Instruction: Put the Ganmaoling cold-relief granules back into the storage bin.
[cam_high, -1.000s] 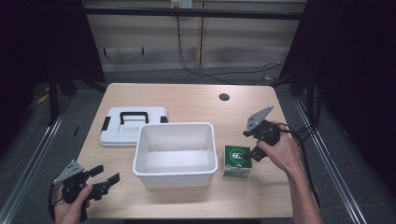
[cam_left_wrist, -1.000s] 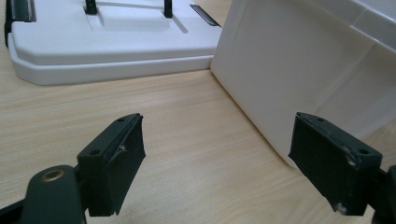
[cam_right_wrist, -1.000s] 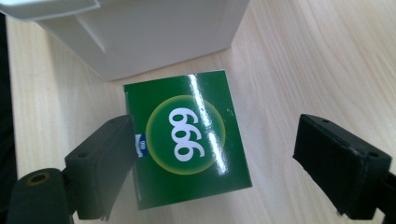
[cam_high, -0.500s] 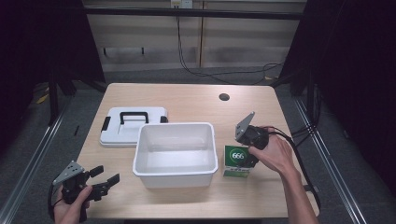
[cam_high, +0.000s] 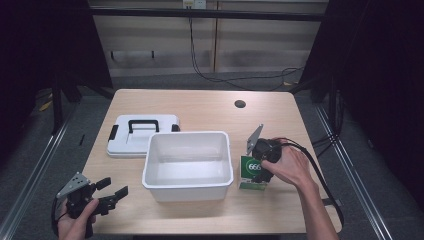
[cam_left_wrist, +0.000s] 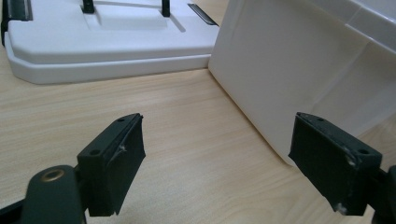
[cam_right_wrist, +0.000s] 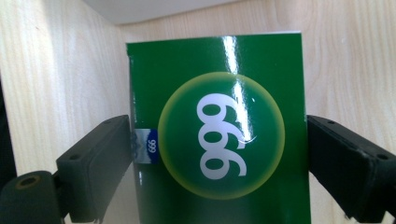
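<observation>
My right gripper dropped onto the green box, jaws straddling its sides, not visibly clamped; left gripper idles open beside the tub.

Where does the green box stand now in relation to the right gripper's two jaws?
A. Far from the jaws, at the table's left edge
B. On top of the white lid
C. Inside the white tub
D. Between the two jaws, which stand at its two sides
D: in the right gripper view the green box fills the gap of the right gripper, with one black jaw at each of its sides, on the wooden table.
</observation>
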